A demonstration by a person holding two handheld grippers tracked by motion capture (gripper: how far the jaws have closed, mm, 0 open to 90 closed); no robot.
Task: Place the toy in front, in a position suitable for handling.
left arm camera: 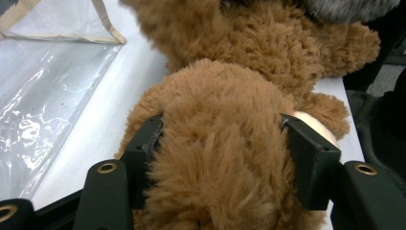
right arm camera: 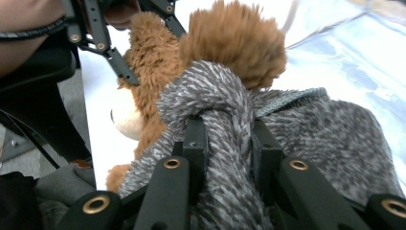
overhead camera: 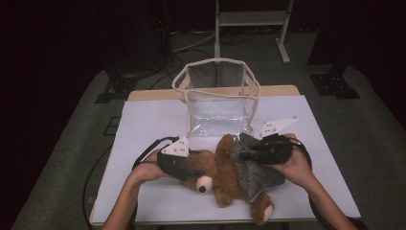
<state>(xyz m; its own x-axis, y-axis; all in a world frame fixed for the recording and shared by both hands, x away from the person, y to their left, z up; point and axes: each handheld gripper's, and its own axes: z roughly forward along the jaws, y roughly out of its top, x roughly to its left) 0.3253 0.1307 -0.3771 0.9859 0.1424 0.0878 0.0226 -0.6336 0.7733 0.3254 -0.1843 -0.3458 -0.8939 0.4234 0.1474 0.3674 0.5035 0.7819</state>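
bear point(overhead camera: 225, 177): brown plush, long shaggy pile — the cream muzzle is shorter and smoother
sweater point(overhead camera: 253, 175): grey-and-white flecked knit, fuzzy and matt, with a ribbed hem at right of centre in the right gripper view
bag point(overhead camera: 218, 103): clear glossy plastic film, wrinkled and catching light — beige cloth tape along its edges
table point(overhead camera: 143, 124): smooth, matt white sheet, a strip of pale wood at its far edge
left gripper point(left arm camera: 222, 143): matt black plastic jaws, brass-coloured rivets
right gripper point(right arm camera: 227, 139): the same matt black plastic, brass-coloured rivets
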